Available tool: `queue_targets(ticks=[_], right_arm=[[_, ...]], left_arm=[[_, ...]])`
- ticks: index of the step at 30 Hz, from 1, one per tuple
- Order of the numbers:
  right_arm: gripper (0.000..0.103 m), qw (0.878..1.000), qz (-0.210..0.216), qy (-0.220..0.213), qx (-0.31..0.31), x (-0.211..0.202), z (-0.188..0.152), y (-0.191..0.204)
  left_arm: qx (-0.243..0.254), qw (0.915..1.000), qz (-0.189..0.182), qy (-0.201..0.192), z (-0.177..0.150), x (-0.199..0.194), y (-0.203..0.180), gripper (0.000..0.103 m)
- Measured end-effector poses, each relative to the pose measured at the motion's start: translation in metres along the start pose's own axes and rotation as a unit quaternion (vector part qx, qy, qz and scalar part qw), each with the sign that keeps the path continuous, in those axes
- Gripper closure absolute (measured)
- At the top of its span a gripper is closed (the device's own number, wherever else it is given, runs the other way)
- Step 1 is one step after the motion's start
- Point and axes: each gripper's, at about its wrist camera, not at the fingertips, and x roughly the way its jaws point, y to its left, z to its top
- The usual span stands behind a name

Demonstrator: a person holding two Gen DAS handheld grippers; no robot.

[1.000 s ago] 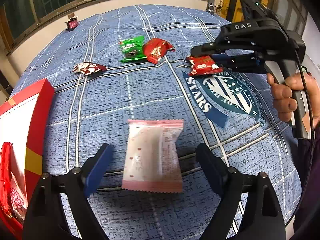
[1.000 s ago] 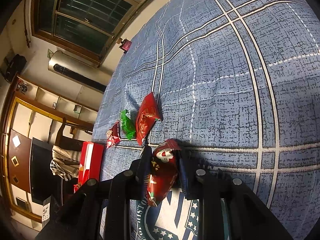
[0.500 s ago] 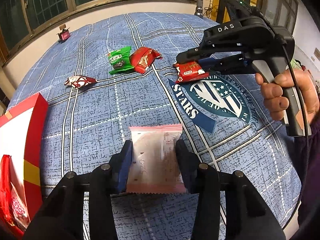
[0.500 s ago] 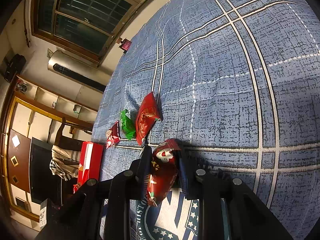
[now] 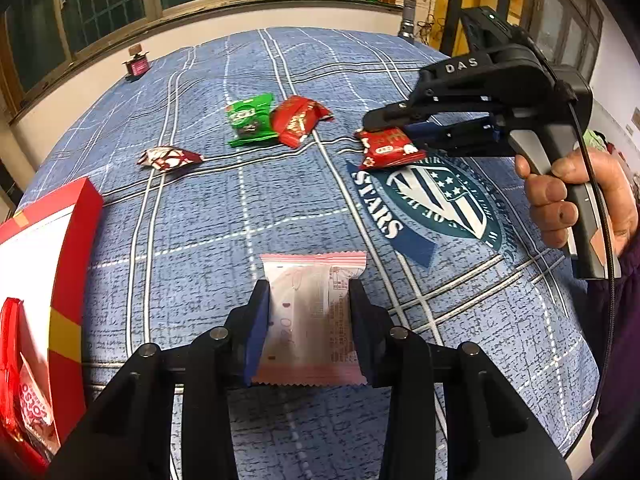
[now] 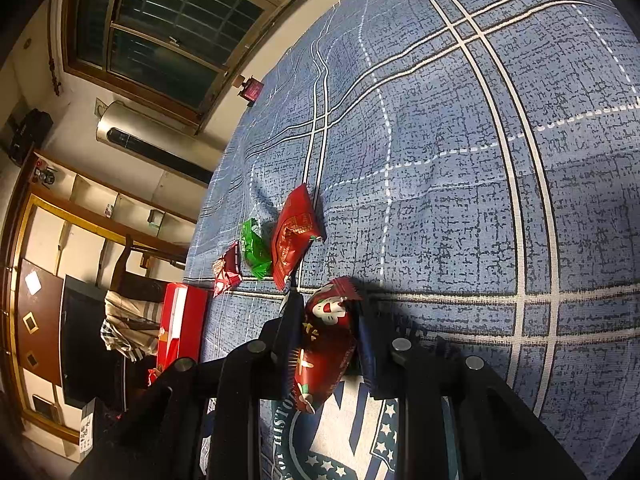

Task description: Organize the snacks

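My left gripper (image 5: 310, 300) is shut on a pink-and-white snack packet (image 5: 312, 316) just over the blue cloth. My right gripper (image 6: 326, 324) is shut on a red snack packet (image 6: 326, 344), also in the left wrist view (image 5: 388, 148), above the STARS emblem (image 5: 440, 200). On the cloth lie a green packet (image 5: 250, 120), a red packet (image 5: 298, 120) beside it, and a small red-white packet (image 5: 168, 158). A red box (image 5: 52, 248) stands at the left with packets inside.
A small dark red object (image 5: 136, 66) sits at the far edge of the cloth near the window wall. The box also shows in the right wrist view (image 6: 180, 320), with shelves and furniture beyond the bed.
My left gripper closed on the pink packet, which lay between its open fingers a second ago. The right gripper keeps holding its red packet, almost still.
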Motion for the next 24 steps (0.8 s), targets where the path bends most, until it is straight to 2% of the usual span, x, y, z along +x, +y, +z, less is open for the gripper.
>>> queue_targets(ticks=[15, 24], right_arm=[[0.076, 1.000, 0.021, -0.001, 0.001, -0.003, -0.002, 0.001], [0.076, 0.999, 0.048, -0.010, -0.003, -0.009, -0.002, 0.007]], left_arm=[[-0.041, 0.9989, 0.007, -0.024, 0.001, -0.024, 0.025, 0.068], [-0.048, 0.9970, 0.035, -0.049, -0.001, -0.058, 0.036, 0.067]])
